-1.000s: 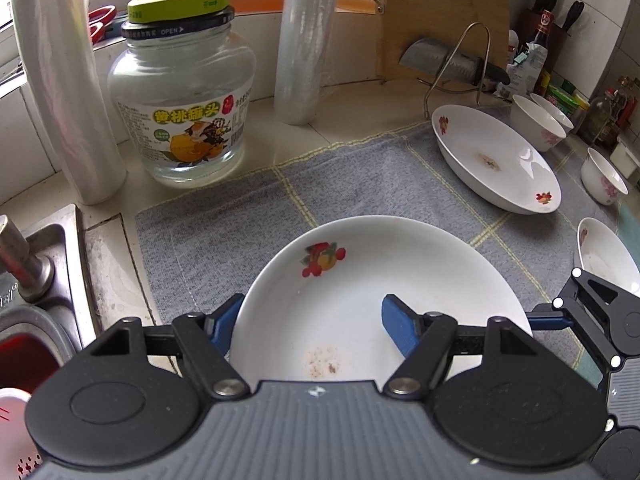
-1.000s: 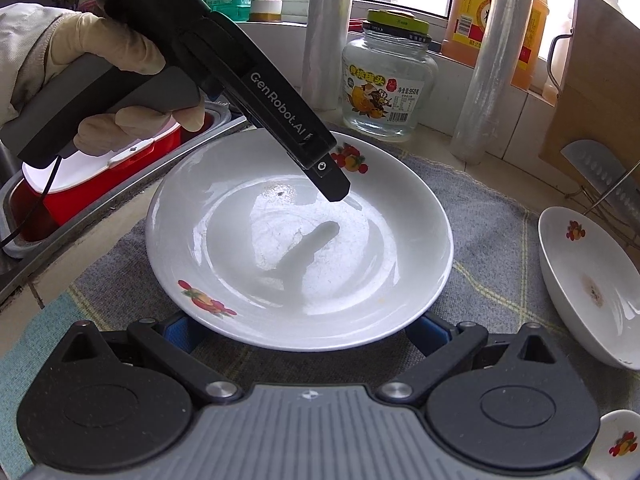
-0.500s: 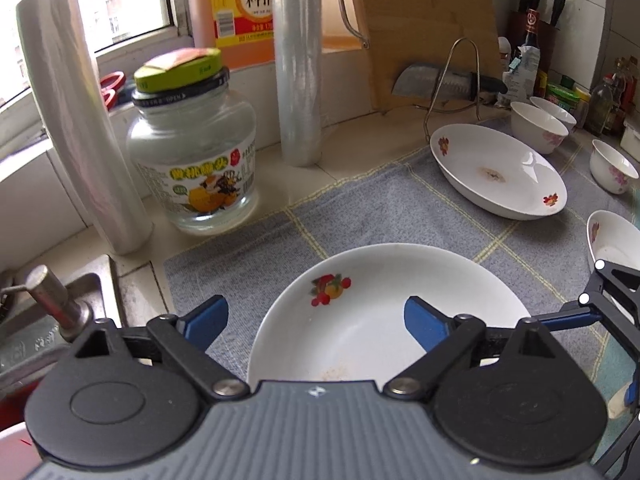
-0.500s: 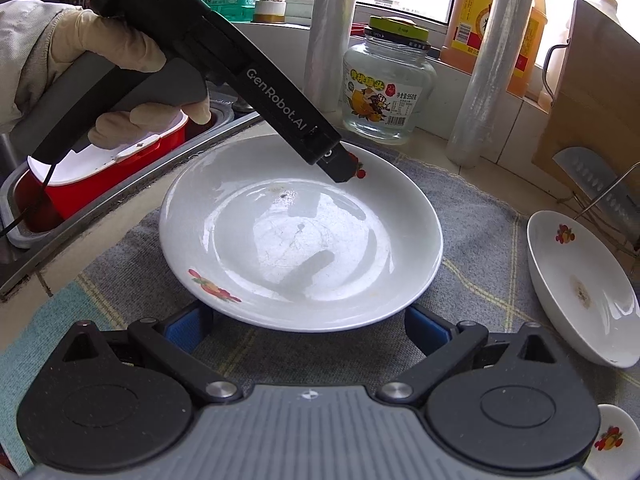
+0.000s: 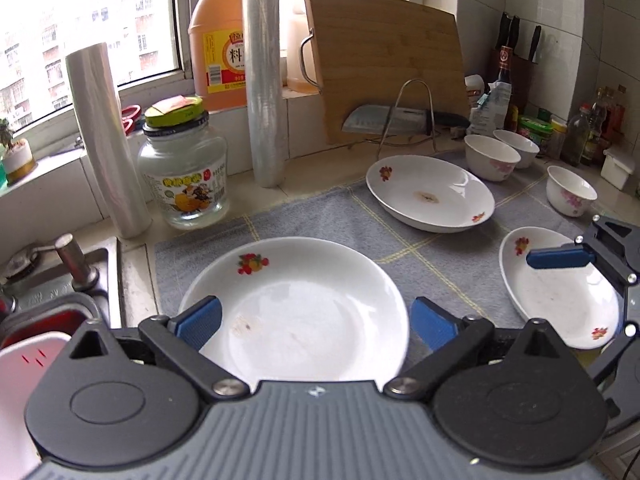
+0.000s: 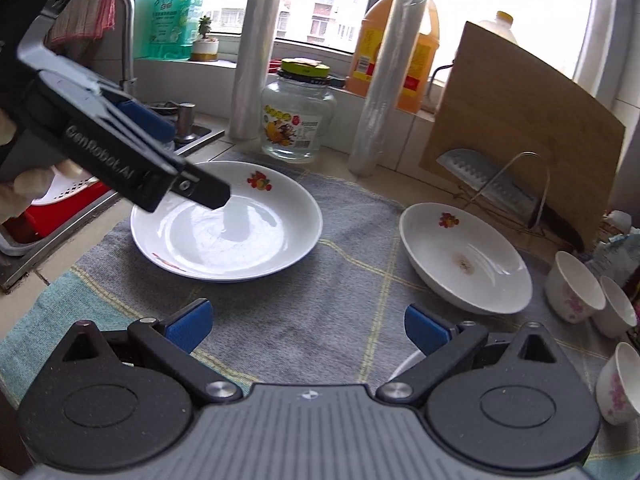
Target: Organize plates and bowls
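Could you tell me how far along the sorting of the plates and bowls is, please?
Early. Done: the nearest plate lies flat on the grey cloth. In hand: nothing; the left tongs have just been opening, pads clear of that plate, and the right tongs are open and empty. Left: two more plates lie apart, unstacked, and three bowls stand separately.

Counter [image 5: 308,168]; grey cloth [image 5: 320,220]; plates [image 5: 296,304]

left gripper [image 5: 314,322]: my jaws have just been opening, now spread wide, gripping nothing
right gripper [image 6: 308,326]: my jaws gape wide, nothing between them
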### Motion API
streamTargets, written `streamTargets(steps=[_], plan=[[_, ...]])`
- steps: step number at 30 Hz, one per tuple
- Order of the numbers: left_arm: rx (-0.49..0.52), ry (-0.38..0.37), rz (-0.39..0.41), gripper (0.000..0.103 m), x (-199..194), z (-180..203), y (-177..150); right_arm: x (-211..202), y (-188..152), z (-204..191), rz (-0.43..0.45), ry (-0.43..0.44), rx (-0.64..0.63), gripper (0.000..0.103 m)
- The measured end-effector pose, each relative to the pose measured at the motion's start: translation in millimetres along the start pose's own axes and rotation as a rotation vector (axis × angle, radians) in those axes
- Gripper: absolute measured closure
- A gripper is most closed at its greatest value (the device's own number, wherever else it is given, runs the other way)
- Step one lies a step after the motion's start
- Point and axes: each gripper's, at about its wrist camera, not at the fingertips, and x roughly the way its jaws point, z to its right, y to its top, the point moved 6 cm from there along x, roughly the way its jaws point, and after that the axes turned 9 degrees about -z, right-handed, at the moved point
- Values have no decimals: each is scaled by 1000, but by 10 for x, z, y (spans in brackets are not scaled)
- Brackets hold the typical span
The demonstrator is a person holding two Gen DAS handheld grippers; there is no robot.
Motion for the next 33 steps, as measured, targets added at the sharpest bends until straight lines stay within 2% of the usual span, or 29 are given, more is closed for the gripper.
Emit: streamTargets(steps=[8,17,21,24,33], plan=[[-19,-99,-49,2,-101,575,-295,-304,-332,527,-11,-108,115,0],[-37,-151,-115,2,88,1242,-385,-480,-787,1160,-47,-156,222,0],[-72,-139,-104,2,178,1456,-377,-469,-953,1444,-58,-131,234,0],[-85,-99,-88,2,228,1593,-389,-425,-1047,1622,-66,-93,225,0],[-189,-39,-113,2,231,1893,-482,-220,-1167,1964,-74,123,213,0]])
